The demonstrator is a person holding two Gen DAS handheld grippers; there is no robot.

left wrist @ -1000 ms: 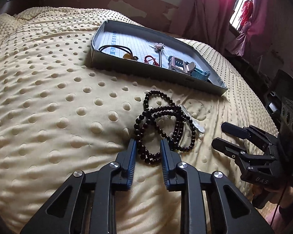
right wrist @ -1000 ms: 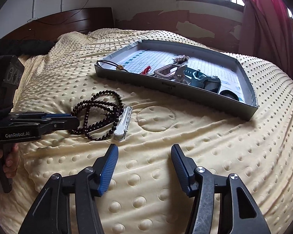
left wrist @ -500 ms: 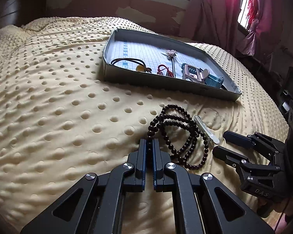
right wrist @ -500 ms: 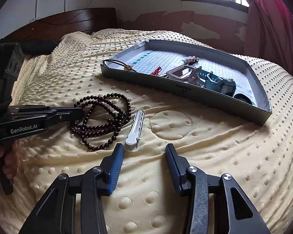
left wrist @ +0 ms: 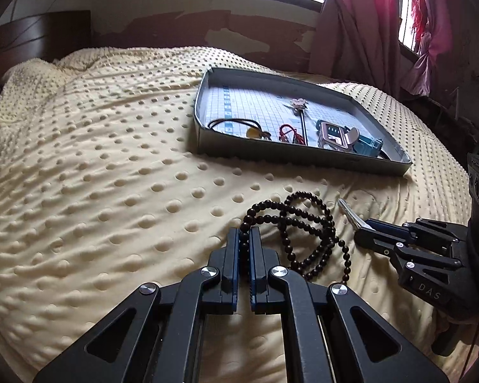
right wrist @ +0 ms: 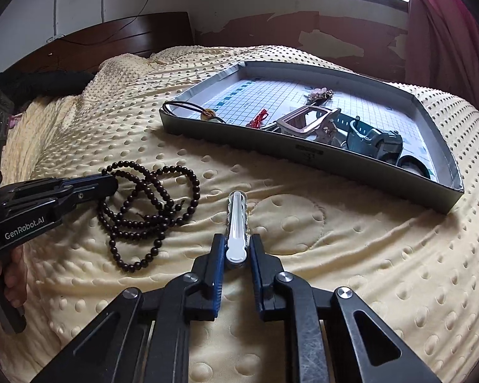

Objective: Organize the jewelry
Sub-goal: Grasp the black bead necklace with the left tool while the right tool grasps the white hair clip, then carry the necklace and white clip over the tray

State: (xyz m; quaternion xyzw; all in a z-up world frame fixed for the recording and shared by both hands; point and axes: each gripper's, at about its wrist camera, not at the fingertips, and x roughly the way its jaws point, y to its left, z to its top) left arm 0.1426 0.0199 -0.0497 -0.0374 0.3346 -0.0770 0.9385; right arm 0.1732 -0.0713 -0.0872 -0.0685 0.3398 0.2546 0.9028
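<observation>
**Both fingers clenched on jewelry, tray waiting above**

I had the left gripper (left wrist: 245, 234) clenched on a strand of the dark bead necklace (left wrist: 303, 233), whose remaining loops lay on the yellow dotted bedspread (left wrist: 95, 159) just right of center in the left wrist view. My right gripper (right wrist: 236, 245) grasped the near end of the silver hair clip (right wrist: 237, 220), which pointed up the frame and lay just right of the beads. The grey tray (right wrist: 303, 154) sat in the upper right of the right wrist frame, well apart from both pieces. Inside it I saw a black cord pendant (right wrist: 204, 113), a red knot charm (right wrist: 259, 118), a flower hairpin (right wrist: 319, 93) and a watch (right wrist: 306, 119). A hand (right wrist: 14, 274) showed at the left edge.
</observation>
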